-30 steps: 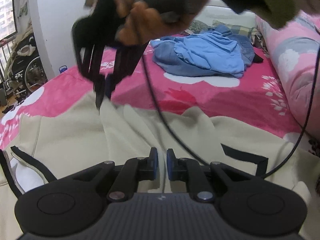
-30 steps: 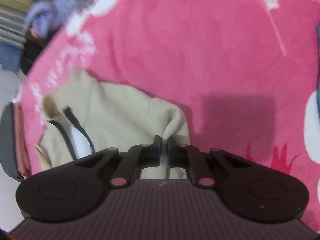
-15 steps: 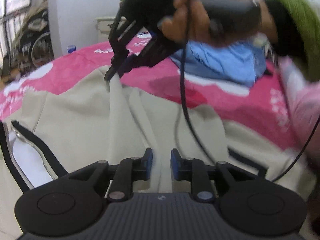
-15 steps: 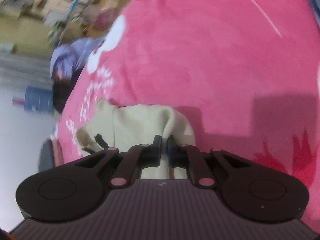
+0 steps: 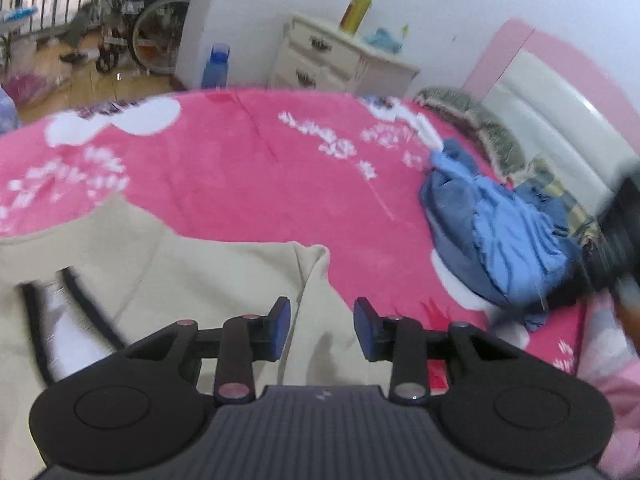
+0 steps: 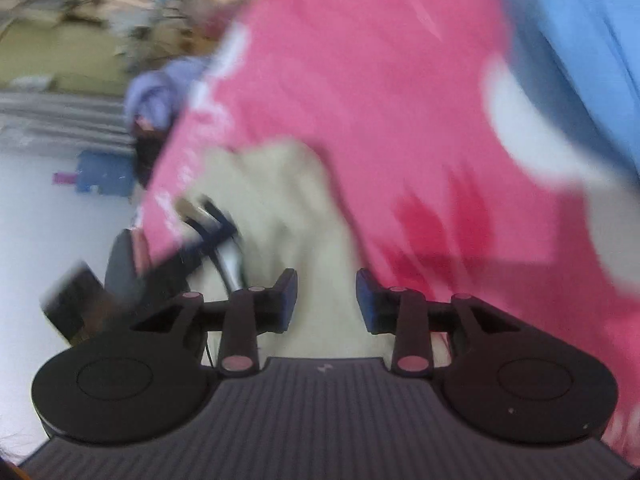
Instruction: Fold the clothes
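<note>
Between the left tongs: the left tongs (image 5: 318, 328) were spread wide with nothing in them, just above the cream jacket (image 5: 168, 276).
Between the right tongs: the right tongs (image 6: 326, 300) were spread wide too, with only cream cloth under the gap.
Jacket: it lay on the pink bed (image 5: 248, 168), near the front edge, with one soft fold line running up its middle and a black zip edge (image 5: 86, 308) on its left part.
Blue clothes: a loose pile (image 5: 500, 240) sat well apart, on the far right.
Picture: the right view was blurry, so small things were hard to tell.
How to do it well: I think each pinch should catch a clean edge or corner. Both tongs should lift together and lay the cloth flat, edges lined up, with no bumps.
</note>
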Available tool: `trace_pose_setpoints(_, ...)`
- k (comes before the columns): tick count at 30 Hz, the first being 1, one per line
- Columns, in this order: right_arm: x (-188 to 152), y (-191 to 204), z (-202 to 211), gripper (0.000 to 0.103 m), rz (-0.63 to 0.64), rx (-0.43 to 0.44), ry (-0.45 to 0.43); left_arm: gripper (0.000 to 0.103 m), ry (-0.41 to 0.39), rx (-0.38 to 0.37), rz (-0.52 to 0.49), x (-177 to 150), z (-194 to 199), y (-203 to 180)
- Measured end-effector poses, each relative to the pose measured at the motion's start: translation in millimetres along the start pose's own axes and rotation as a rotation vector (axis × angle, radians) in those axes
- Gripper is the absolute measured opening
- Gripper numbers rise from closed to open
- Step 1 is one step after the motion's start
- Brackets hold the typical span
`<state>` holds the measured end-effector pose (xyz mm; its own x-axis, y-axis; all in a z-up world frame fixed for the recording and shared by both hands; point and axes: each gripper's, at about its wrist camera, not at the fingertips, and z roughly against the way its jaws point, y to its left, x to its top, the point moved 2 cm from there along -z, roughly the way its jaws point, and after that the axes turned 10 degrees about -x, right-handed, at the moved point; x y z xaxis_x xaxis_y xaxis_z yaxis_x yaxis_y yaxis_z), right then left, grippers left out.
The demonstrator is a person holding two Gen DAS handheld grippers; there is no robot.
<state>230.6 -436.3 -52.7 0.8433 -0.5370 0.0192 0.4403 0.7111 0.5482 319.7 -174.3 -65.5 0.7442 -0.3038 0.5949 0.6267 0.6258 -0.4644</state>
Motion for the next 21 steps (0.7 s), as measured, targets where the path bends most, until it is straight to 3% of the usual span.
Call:
trace_pose_setpoints(5,-21,-59,-39,0.033,-0.212,0.007,0.160,0.035,0.112,0.081,-0.083,21,-56,-12)
trace_pose_setpoints(8,-19,-64,-50,0.033,-0.242,0.047,0.188,0.033,0.173,0.148,-0.133,23,-83,-19)
trace_pose_setpoints(12,-14,-63,-60,0.033,-0.253,0.086,0.201,0.010,0.210,0.215,-0.149,21,-103,-19)
trace_pose_setpoints(15,-13,-53,-60,0.030,-0.185,0.086,0.179,0.006,0.192,0.218,-0.098,21,-102,-13)
trace_pose_setpoints(18,-14,-40,-60,0.014,-0.056,0.032,0.144,0.005,0.150,0.195,-0.031,22,-92,-4)
trace_pose_setpoints(21,-19,-30,-61,0.009,0.077,-0.034,0.119,0.005,0.059,0.129,0.069,22,-72,10)
